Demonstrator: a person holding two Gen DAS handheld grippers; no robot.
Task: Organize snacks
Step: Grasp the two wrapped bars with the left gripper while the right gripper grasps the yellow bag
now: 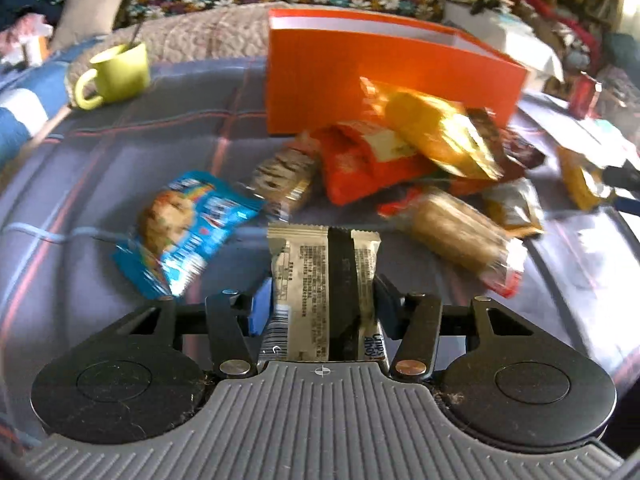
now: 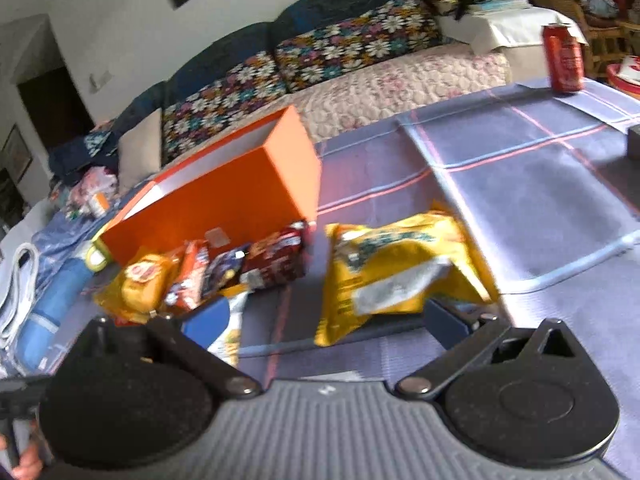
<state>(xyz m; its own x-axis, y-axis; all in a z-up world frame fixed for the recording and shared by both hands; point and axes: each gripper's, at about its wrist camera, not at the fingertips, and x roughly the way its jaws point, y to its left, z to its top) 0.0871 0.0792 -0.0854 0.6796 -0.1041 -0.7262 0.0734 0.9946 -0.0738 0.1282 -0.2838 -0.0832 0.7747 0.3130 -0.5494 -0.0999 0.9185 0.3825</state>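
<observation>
Pinching the silver cookie bar [image 1: 320,292] across its middle just above the worktop [image 1: 100,152], the left gripper [image 1: 322,308] has its fingers closed on a light, crinkly, slippery wrapper whose contents would crumble under a hard squeeze. The right gripper [image 2: 332,320] stands open around the soft yellow bag [image 2: 396,272], near the orange box [image 2: 240,200]

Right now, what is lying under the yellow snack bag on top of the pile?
The yellow snack bag lies on an orange-red packet and a dark brown packet. Whatever lies deeper in the pile is covered.
</observation>
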